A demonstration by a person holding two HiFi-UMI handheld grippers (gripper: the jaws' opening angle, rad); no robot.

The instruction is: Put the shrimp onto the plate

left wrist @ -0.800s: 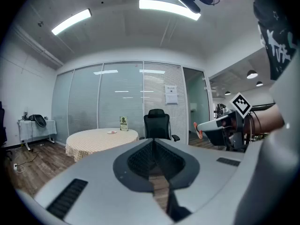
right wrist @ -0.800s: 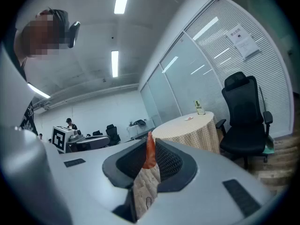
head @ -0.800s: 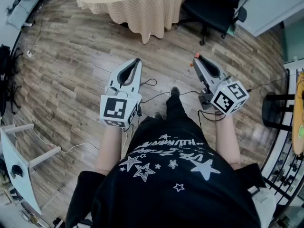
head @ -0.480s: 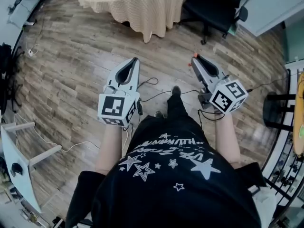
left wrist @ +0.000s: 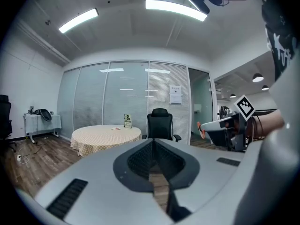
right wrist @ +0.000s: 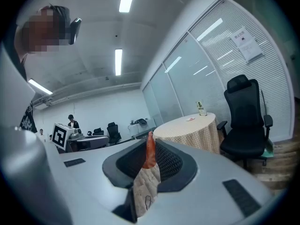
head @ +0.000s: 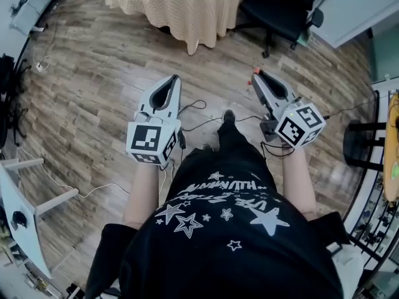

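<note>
1. Status check: the right gripper (head: 257,78), sitting right of centre in the head view, is clamping a small orange toy-looking shrimp (right wrist: 150,153) between its jaws, with the end poking up past the tips.
2. Meanwhile the left gripper (head: 174,78), left of centre, is squeezing shut on nothing at all.
3. Both are hanging in front of the person's waist over the brown wood-plank floor (head: 93,73), well apart from anywhere you'd set food down.
4. Up at the top centre, a round table (head: 181,8) with a beige checked cloth is sitting just beside a black office chair (head: 283,8). A small pale dish (left wrist: 116,128) is lying on the tabletop. It's too tiny to be sure, but I'm guessing that's the plate.
5. So I'm reading this as the carrying step: shrimp grabbed, not yet delivered. The next move is calling for walking over, bringing the right gripper above the dish, lowering it, and only then letting go.
</note>
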